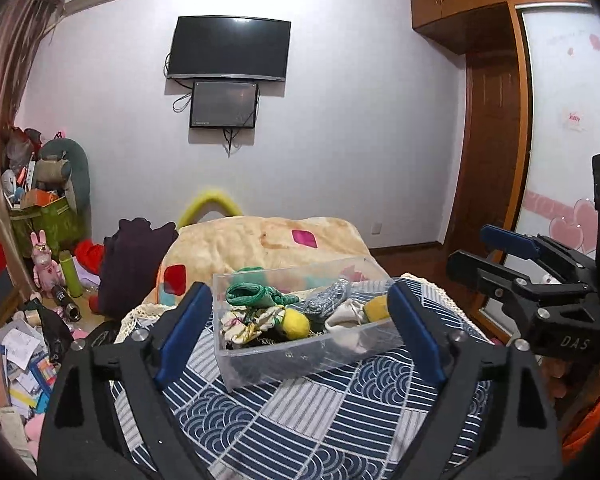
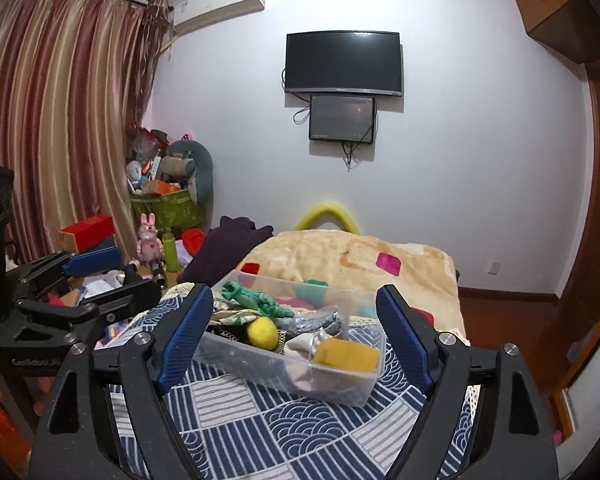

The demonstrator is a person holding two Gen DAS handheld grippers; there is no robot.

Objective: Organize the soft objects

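The bed (image 1: 300, 420) is covered by a blue-and-white patterned quilt, and a cream blanket (image 1: 260, 240) is bunched at the end beyond the clear plastic bin (image 1: 300, 364). The bin is set on the quilt and is taken as the landmark. It is filled with soft things: a green knitted piece (image 1: 252, 294) at its back left, a floral cloth (image 1: 246, 324) at front left, a grey-blue fabric (image 1: 328, 300) at centre back, a white cloth (image 1: 346, 316) toward the front right, a yellow sponge (image 2: 346, 354) at the right front corner and a yellow ball (image 1: 296, 324) near the middle. Both tools are held above the quilt in front of the bin — the left hand-held gripper (image 1: 296, 344) is spread wide and empty, and the right hand-held gripper (image 2: 296, 338) is likewise wide apart, with nothing gripped.
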